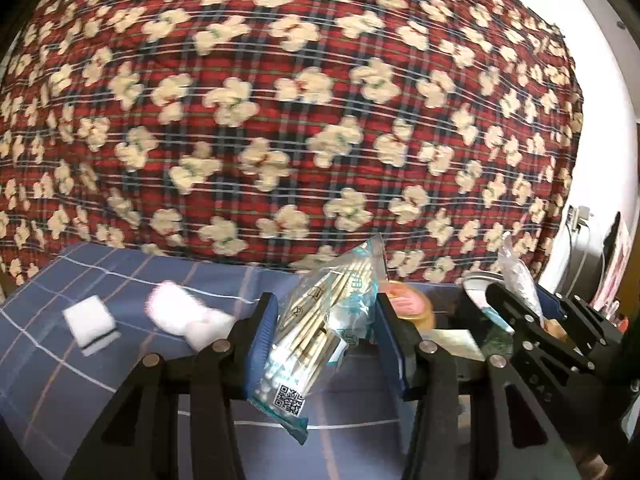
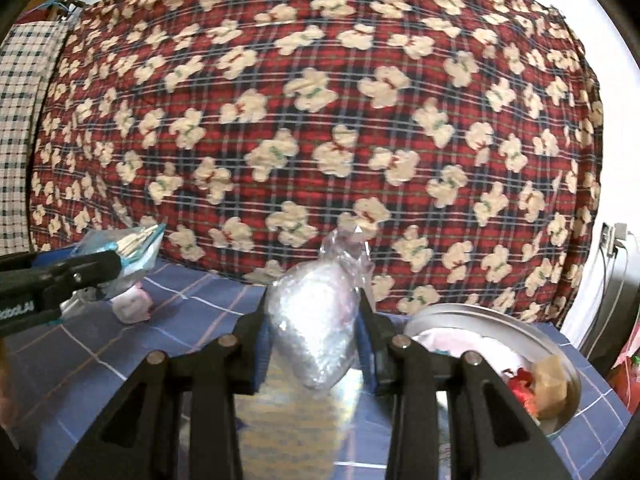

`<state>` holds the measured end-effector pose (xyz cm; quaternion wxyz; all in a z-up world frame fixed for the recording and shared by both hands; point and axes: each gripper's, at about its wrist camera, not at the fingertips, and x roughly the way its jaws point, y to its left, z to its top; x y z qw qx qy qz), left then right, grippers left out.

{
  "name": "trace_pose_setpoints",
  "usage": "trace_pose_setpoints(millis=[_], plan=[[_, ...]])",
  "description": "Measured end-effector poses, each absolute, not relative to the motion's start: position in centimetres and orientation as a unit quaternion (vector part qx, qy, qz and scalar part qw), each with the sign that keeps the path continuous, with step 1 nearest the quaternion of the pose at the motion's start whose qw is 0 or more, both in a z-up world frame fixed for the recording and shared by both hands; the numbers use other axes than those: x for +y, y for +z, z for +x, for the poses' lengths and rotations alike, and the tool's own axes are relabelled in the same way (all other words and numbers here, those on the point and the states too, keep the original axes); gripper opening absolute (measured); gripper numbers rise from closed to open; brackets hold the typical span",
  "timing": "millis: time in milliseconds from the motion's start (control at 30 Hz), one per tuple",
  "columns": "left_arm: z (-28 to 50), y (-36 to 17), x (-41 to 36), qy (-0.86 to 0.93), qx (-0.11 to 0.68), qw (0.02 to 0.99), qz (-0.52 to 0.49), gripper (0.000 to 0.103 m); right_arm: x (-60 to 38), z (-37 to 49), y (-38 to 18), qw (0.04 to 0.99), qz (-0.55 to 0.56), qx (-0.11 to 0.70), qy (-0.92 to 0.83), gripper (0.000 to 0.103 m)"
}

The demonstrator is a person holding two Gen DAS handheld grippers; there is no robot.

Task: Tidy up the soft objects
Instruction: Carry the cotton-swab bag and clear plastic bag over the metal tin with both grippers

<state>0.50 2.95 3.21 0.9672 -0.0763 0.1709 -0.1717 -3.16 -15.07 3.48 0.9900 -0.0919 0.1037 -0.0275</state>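
Right gripper [image 2: 316, 336] fingers are clenched on the clear bag [image 2: 312, 320], whose long axis runs upright; the metal tin [image 2: 472, 314] sits near at 3 o'clock. Left gripper [image 1: 324, 328] fingers are grasping the swab packet [image 1: 316, 328], farther from the tin

Quilt [image 1: 280, 100], filling the upper frame: puckered red plaid cloth, matt, printed with cream bears. Sheet [image 1: 80, 360] at lower left: smooth blue checked cloth, matt. Swab packet [image 1: 320, 320], centre: glossy clear plastic film, wooden-looking sticks with white cotton tips inside. Cotton pad [image 1: 89, 320], left: soft white fibre, fluffy. Clear bag [image 2: 316, 320], centre of right view: crinkled shiny plastic. Round tin [image 2: 480, 316], lower right: dull brushed metal. Gripper fingers [image 1: 260, 336]: matt black plastic, blue pads.
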Motion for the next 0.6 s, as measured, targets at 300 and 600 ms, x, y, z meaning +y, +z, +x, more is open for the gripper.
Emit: trace_pose_setpoints(millis=[300, 600], plan=[[-0.1, 4.6, -3.3, -0.208, 0.158, 0.963, -0.06, 0.051, -20.5, -3.4, 4.0, 0.99, -0.085, 0.096, -0.057, 0.036], [0.7, 5.2, -4.1, -0.214, 0.161, 0.963, -0.024, 0.051, -25.8, -3.9, 4.3, 0.99, -0.053, 0.098, -0.081, 0.036]])
